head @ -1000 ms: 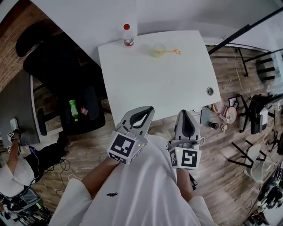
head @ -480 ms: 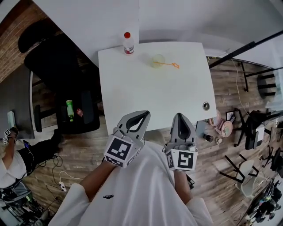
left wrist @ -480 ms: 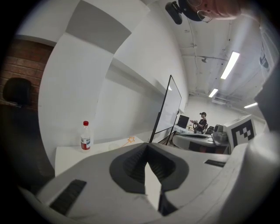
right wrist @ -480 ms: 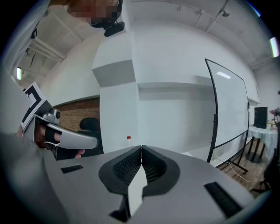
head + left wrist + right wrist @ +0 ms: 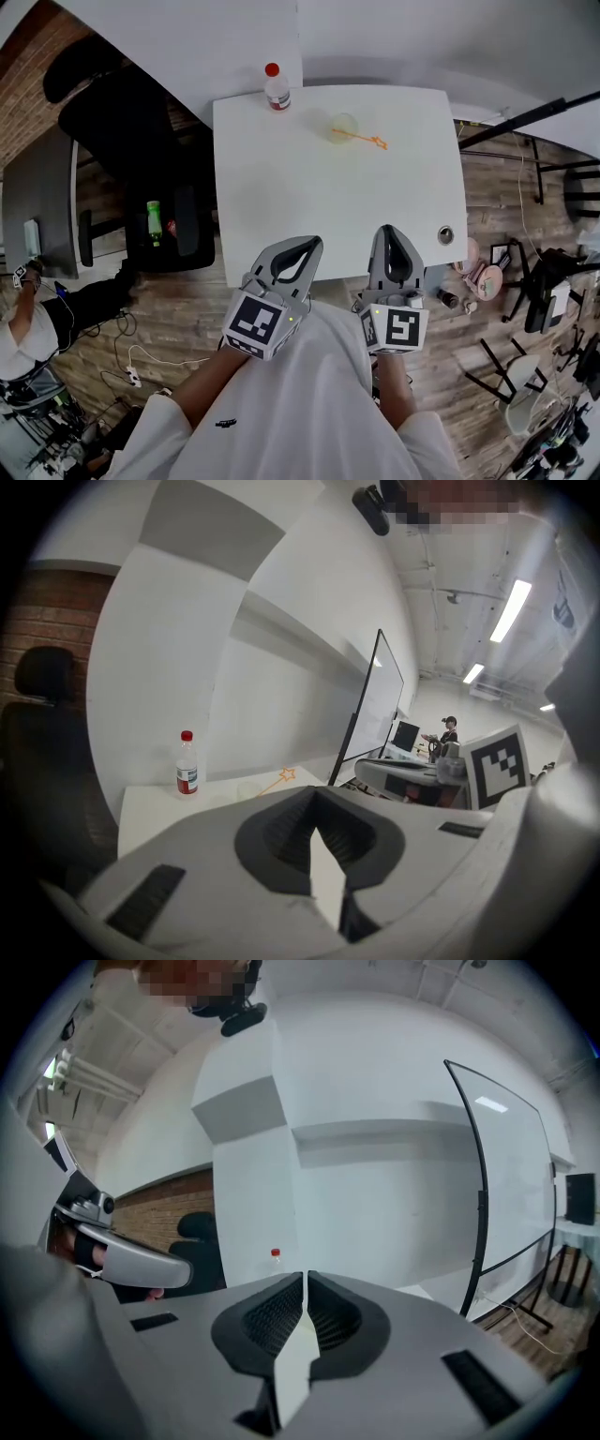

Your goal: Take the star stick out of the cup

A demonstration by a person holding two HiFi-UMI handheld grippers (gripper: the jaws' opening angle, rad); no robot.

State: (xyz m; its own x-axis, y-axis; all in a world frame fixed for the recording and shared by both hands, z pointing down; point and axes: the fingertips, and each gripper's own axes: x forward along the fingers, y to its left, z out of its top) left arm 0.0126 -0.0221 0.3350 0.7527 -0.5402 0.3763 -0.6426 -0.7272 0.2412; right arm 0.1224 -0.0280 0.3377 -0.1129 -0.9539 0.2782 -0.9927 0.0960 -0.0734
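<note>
- Risking a tipped cup (image 5: 343,127): it is standing far ahead of both sets of fingertips, looking light and clear. It is likely to slide or topple if the stick gets dragged sideways rather than lifted up and out.
- Risking a missed pinch: the star stick (image 5: 361,137) is looking very thin, leaning out of the cup with its star end jutting past the rim toward the right fingers' side. Closing off-centre is probably only going to flick it away.
- Risking a knock on the bottle (image 5: 275,86), which is standing ahead of the left fingers and near the cup's left, if the reach goes across instead of straight in.
- Risking a push instead of a grasp:
  - The left gripper (image 5: 315,243) is showing its fingers pressed together at the tips, with nothing between them.
  - The right gripper (image 5: 391,231) is likewise pinched fully closed and empty.
  - Both are hovering at the near edge of the table (image 5: 281,197), well apart from the cup, so the fingers need spreading before arrival.
- Cup: holding only the star stick, lower end inside; no liquid is showing.
- Bottle: wearing its red cap and a label band; the contents are not reading clearly at this distance.
</note>
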